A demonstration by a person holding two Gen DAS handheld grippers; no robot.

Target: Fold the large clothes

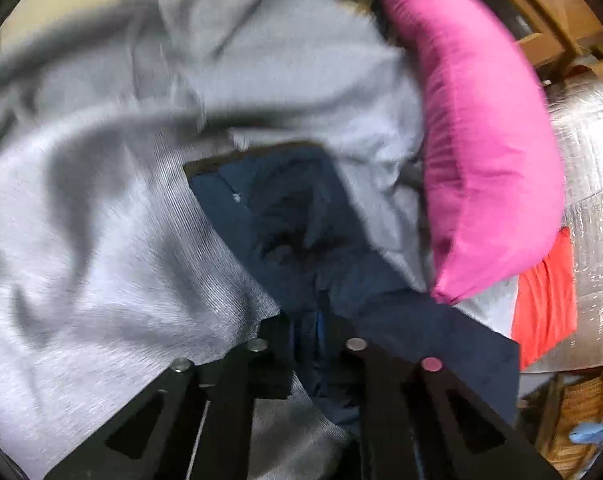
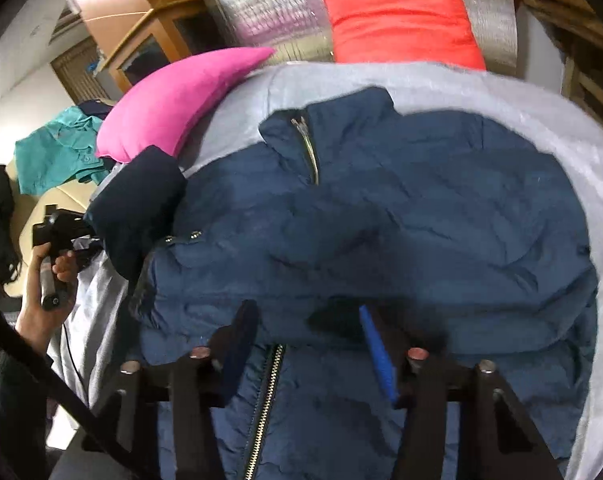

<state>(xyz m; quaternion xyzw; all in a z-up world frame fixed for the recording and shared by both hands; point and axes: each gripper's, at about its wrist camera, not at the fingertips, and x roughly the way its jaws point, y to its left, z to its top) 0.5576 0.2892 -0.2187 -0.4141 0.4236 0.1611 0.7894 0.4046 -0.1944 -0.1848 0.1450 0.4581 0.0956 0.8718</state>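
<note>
left claw (image 1: 315,344) clamped on navy jacket (image 1: 301,220) sleeve, gray blanket (image 1: 101,220) beneath

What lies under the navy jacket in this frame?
A grey blanket shows around the navy jacket on its far and right sides, so the jacket rests on it. Whatever supports the blanket beneath the jacket is covered and cannot be seen.

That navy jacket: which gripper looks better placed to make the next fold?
Probably the left gripper: it is shut on the navy jacket's sleeve. The right gripper is open over the hem, gripping nothing.
</note>
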